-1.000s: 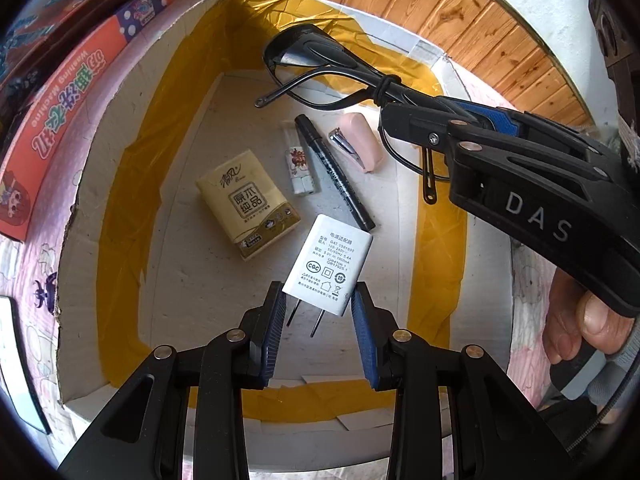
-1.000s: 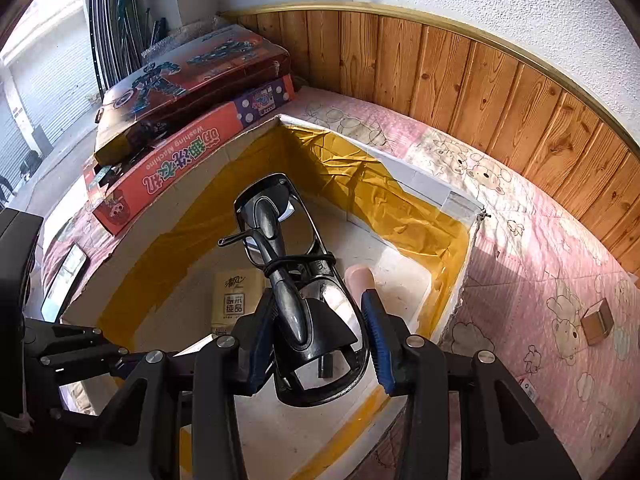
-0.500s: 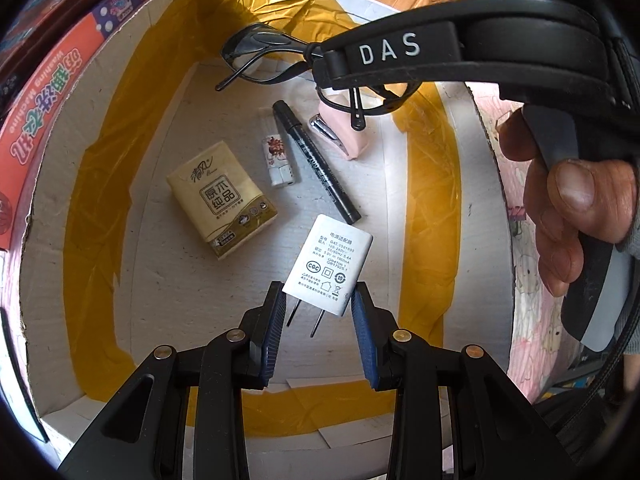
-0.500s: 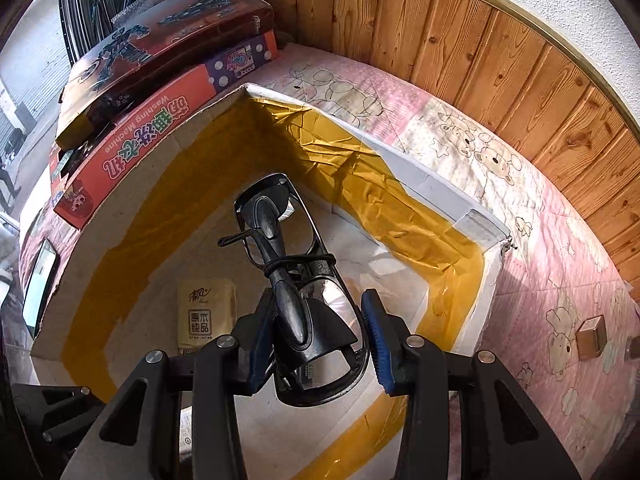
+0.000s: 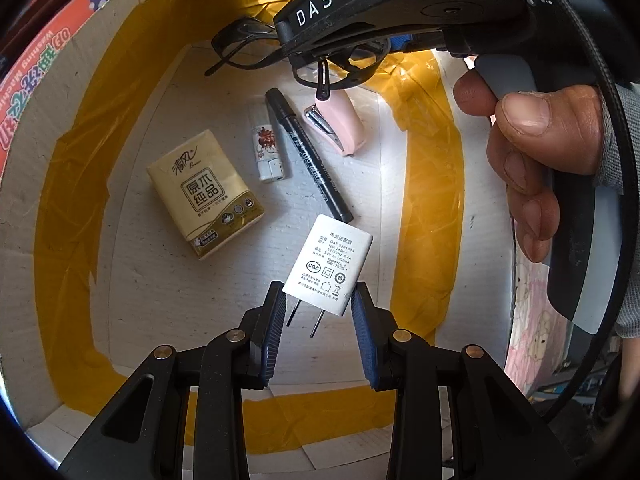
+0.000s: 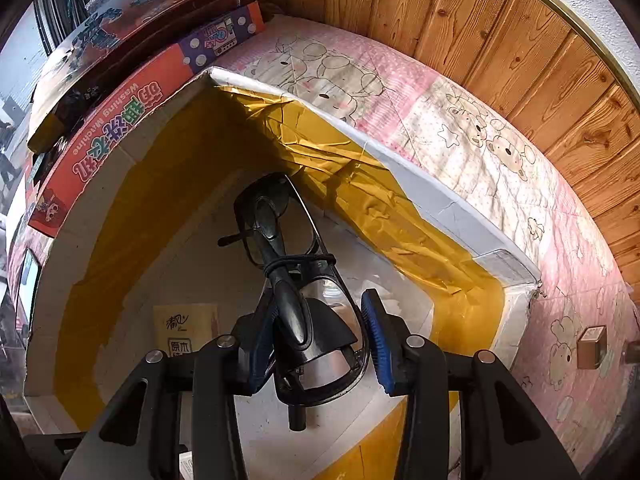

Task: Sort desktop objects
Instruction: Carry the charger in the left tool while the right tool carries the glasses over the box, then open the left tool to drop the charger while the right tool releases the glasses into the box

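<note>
Blue ribbed pads on the left gripper are pinching a white power adapter by its near end, its two prongs pointing down toward the camera and its printed label facing up, the whole thing hanging above the floor of a white cardboard box that is lined with strips of yellow tape. Lying on the box floor beyond the adapter are a black marker pen, running diagonally from far left to near right, a small white lighter just to its left, a pink stapler just to its right, and a yellow tissue pack further left. The right gripper is squeezing a pair of black folded glasses between its blue pads, one lens sitting between the fingers and the other lens sticking out toward the far corner of the box; a thin black band is wrapping the folded arms together. In the left wrist view those glasses are hanging over the far end of the box, above the stapler, with a person's hand gripping the right tool's handle at the right edge. Outside the box, a red carton is lying along its left wall on a pink bear-printed cloth, with wooden wall panelling behind
</note>
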{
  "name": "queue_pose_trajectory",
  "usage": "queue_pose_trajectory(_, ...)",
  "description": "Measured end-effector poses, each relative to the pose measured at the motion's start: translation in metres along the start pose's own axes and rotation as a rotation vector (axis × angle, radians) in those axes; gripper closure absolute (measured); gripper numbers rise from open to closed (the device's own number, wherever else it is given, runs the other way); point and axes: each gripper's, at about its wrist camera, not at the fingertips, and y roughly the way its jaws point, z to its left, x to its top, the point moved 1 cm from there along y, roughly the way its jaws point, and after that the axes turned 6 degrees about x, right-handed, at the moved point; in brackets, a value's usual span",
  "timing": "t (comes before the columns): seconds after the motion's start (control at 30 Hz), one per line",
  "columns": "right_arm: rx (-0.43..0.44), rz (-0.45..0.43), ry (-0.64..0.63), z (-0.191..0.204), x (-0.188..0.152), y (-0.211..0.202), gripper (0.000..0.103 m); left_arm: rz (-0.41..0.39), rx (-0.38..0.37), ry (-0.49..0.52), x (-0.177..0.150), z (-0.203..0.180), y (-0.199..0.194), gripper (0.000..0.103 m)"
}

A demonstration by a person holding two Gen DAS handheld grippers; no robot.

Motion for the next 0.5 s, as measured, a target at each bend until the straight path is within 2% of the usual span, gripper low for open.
queue_pose_trajectory(0.27, -0.021, 0.036, -0.006, 0.007, 0.009, 0.014, 0.059, 0.058, -0.048, -0.084, 0.0, 0.009, 0.005, 0.068)
queue_pose_trajectory(0.5, -0.033, 0.044, -0.03, 0.015, 0.012, 0.018, 0.059, 0.067, -0.037, -0.103, 0.0, 0.01, 0.002, 0.068)
